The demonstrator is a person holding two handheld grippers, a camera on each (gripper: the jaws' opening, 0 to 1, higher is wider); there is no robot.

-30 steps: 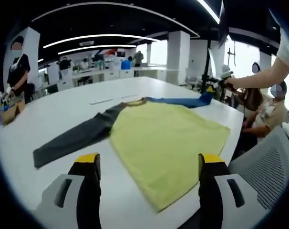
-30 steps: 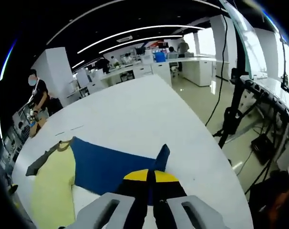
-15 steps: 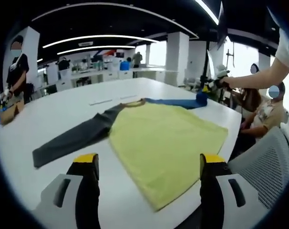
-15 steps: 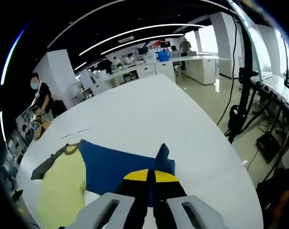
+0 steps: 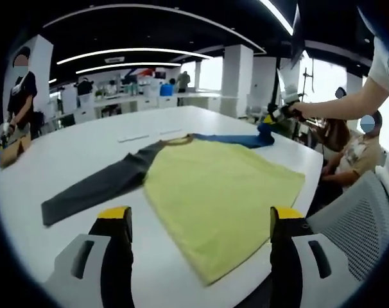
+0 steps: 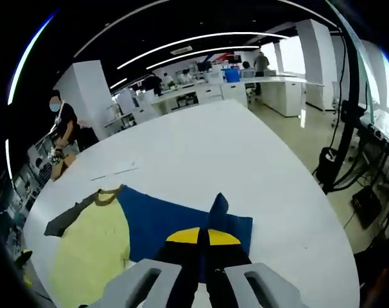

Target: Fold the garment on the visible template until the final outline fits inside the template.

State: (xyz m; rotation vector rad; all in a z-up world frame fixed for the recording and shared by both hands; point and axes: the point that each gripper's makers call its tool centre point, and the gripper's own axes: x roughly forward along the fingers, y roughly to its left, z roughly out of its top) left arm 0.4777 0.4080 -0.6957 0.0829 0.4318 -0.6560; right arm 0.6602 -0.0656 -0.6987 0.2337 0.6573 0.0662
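A long-sleeved shirt lies flat on the white table (image 5: 79, 154): yellow-green body (image 5: 220, 186), grey sleeve (image 5: 92, 189) stretched to the left, blue sleeve (image 5: 236, 138) reaching toward the far right. My left gripper (image 5: 198, 221) hovers open above the near hem, touching nothing. At the far right of the left gripper view, my right gripper (image 5: 271, 119) holds the blue sleeve's cuff. In the right gripper view, my right gripper (image 6: 203, 236) is shut on the blue sleeve (image 6: 162, 215), lifted at the cuff. The yellow-green body (image 6: 92, 247) and the grey sleeve (image 6: 69, 215) lie to the left.
Faint tape marks (image 5: 140, 135) lie on the table beyond the collar. A mesh chair (image 5: 358, 218) and seated people (image 5: 358, 151) are at the right edge. A person (image 5: 18, 96) stands far left. Stands and cables (image 6: 339, 154) sit off the table's right side.
My right gripper has carried the blue cuff inward toward the shirt body, so the sleeve is shorter and more bunched. My left gripper has stayed open over the hem.
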